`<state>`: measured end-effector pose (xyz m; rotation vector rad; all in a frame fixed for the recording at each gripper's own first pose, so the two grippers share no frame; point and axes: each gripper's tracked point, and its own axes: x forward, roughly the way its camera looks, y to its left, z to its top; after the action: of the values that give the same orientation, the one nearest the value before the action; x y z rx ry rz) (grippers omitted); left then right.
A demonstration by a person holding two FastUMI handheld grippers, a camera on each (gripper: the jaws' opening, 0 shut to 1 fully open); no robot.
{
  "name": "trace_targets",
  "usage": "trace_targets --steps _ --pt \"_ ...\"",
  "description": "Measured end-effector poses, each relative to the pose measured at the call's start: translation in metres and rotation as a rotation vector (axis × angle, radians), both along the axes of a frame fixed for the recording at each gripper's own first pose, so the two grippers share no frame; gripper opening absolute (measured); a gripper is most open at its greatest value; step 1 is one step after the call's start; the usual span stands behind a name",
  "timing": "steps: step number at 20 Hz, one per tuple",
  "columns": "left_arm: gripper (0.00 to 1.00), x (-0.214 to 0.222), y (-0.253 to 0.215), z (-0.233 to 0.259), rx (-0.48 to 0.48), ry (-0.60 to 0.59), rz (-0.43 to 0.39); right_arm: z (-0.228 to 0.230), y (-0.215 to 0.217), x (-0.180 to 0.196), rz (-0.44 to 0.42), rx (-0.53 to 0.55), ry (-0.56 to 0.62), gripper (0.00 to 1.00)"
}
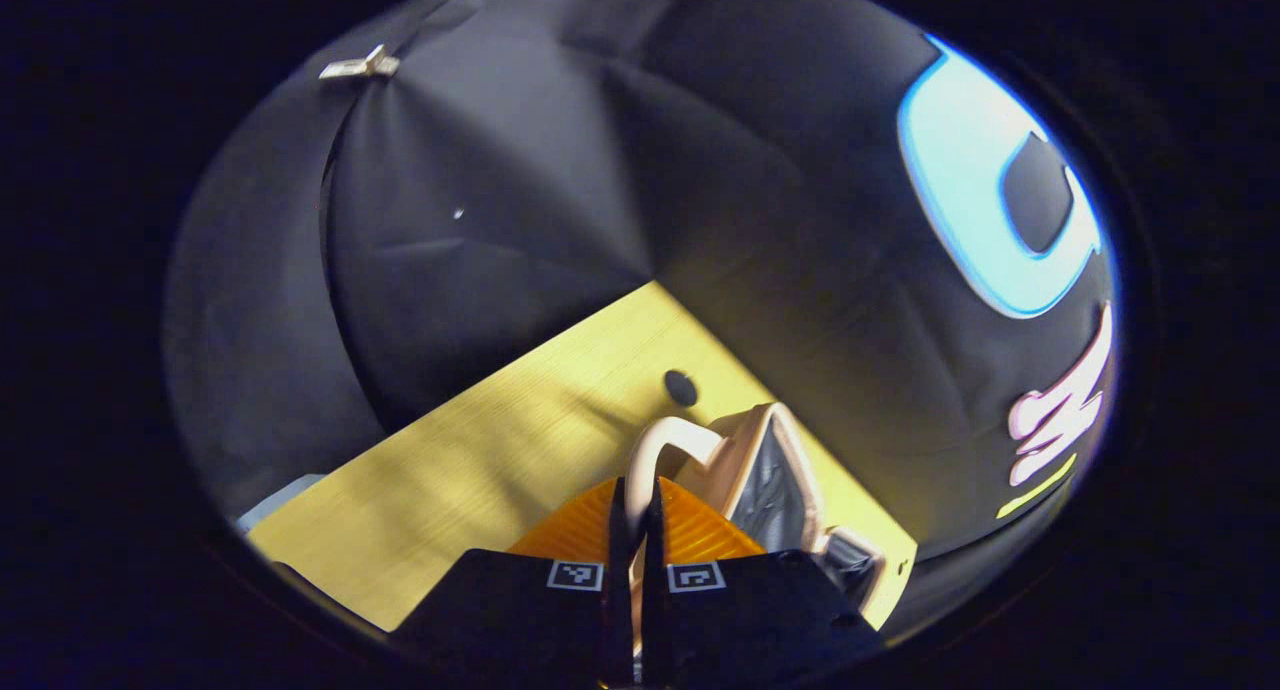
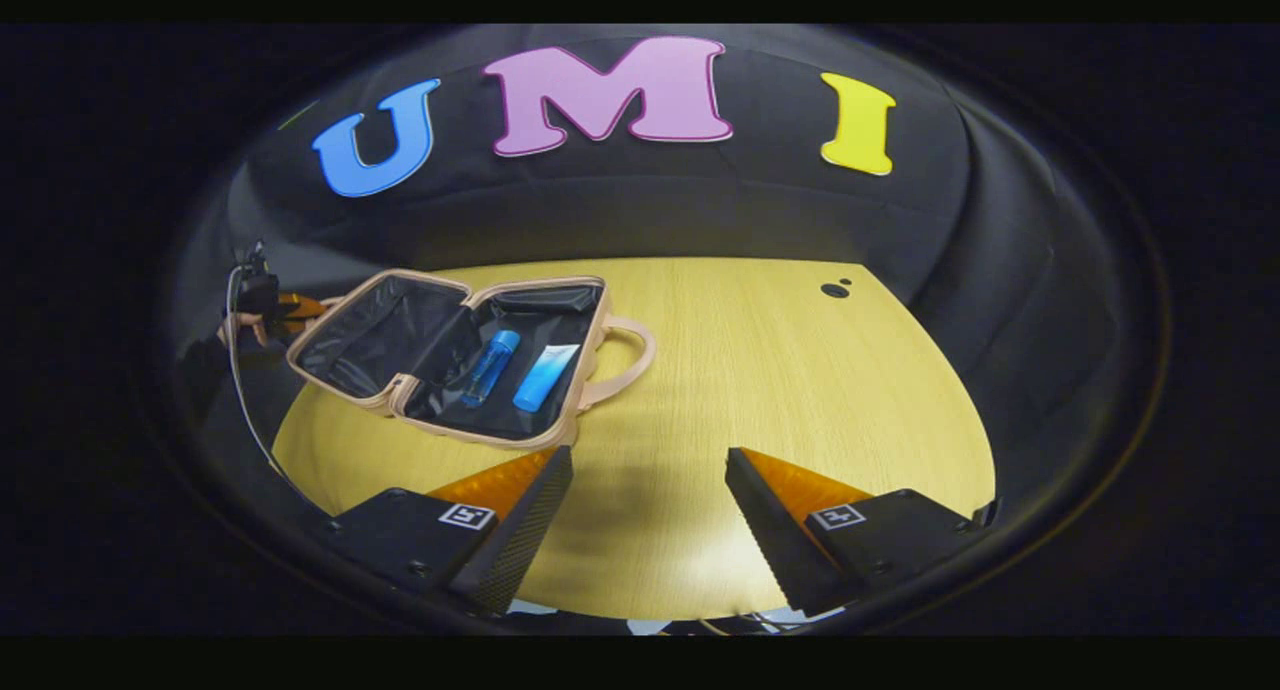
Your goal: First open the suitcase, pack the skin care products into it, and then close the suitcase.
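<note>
Near the table's (image 2: 760, 390) left edge our suitcase (image 2: 450, 355) lies open (two tubes inside); left gripper (image 1: 634, 530) pinches its lid handle (image 1: 655, 450), right gripper (image 2: 648, 510) hangs spread. Light, soft-sided, we judge: swing shut by that handle.

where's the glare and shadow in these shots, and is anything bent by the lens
Right gripper view: bright glare patch on the table between the open fingers; the table's edge curves from fisheye. Left gripper view: dim, soft streaky shadows across the tabletop, the suitcase close up and stretched.
</note>
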<state>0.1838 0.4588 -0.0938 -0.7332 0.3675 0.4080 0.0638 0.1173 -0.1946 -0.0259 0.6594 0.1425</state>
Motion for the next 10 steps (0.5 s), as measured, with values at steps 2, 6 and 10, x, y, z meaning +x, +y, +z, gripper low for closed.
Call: trace_targets --steps 2,6,10 --pt "0.08 -0.007 -0.035 0.058 0.034 -0.081 -0.042 0.003 -0.011 0.006 -0.003 0.004 -0.016 0.98" --pt "0.08 -0.018 -0.133 0.123 0.188 -0.129 -0.125 0.004 -0.031 0.007 0.000 0.044 -0.018 0.98" --pt "0.08 -0.023 -0.229 0.154 0.251 -0.171 -0.165 0.012 -0.070 0.010 -0.046 0.067 -0.056 0.98"
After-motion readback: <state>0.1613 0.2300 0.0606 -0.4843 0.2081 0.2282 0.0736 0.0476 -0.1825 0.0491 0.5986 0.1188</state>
